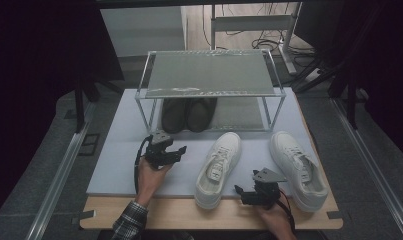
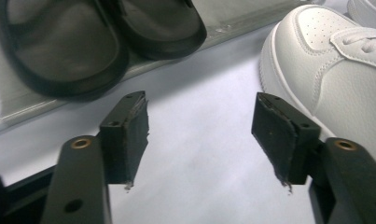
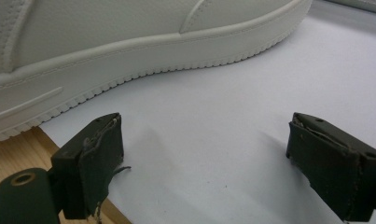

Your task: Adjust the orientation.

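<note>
1. Left gripper (image 1: 180,150): jaws stand wide apart with nothing between them, over bare mat near the dark shoes (image 1: 188,114) on the rack's (image 1: 150,64) lower level
2. Right gripper (image 1: 240,192): jaws wide open and empty, just beside the near white sneaker (image 1: 218,167), which lies angled on the grey mat (image 1: 119,155)
3. Judged step: pick up this sneaker. Grasp across heel collar or sidewall, not the sole edge
4. Second sneaker (image 1: 297,169) lies right of the gripper, near the table's right edge; avoid nudging it outward
5. Free shelf space lies right of the dark shoes; clear the rack's front posts and upper shelf
</note>
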`<state>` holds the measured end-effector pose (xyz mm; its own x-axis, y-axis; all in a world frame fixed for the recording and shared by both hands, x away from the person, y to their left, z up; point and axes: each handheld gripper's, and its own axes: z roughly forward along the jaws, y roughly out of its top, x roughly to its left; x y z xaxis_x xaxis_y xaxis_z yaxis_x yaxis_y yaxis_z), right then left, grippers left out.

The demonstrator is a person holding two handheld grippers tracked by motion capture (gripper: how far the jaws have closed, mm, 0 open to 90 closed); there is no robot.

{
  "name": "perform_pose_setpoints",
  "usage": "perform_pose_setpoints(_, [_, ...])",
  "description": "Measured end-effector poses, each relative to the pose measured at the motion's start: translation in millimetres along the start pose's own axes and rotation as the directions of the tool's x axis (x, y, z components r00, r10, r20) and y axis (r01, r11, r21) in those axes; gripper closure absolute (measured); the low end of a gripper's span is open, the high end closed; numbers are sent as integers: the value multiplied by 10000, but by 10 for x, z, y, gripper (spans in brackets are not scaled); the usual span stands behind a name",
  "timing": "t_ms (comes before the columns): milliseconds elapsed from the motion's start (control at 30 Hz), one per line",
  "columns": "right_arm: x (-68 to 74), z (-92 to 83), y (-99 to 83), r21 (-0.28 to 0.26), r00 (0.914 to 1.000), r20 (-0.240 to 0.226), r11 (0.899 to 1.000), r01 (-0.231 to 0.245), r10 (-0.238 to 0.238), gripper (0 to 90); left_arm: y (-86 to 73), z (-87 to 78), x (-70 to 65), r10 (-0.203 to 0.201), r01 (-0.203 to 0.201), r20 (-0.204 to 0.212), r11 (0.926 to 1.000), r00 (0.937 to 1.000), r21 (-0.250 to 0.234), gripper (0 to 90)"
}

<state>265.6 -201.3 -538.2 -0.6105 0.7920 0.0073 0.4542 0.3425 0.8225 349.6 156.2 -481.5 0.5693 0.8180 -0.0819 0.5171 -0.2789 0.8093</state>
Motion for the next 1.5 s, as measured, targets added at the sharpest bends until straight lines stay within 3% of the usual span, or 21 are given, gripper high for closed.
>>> perform_pose_setpoints(633, [1,0,0,9,10000,4,10000,12,-12,109,-225,-321,-22,151,-150,-226,9999,9996,42,132])
perform_pose_setpoints(900, [2,1,0,0,10000,6,10000,9,-9,109,-371,-464,-26,43,-47,-234,9999,9997,-137,127])
perform_pose_setpoints(1167, [3,2,0,-1,10000,13,10000,-5,5,110,-576,-549,-20,52,-50,-383,10000,9993,64,127])
perform_pose_setpoints(1500, [1,0,1,6,10000,15,10000,-5,5,110,-890,-597,-4,189,-177,-1081,9998,9940,119,127])
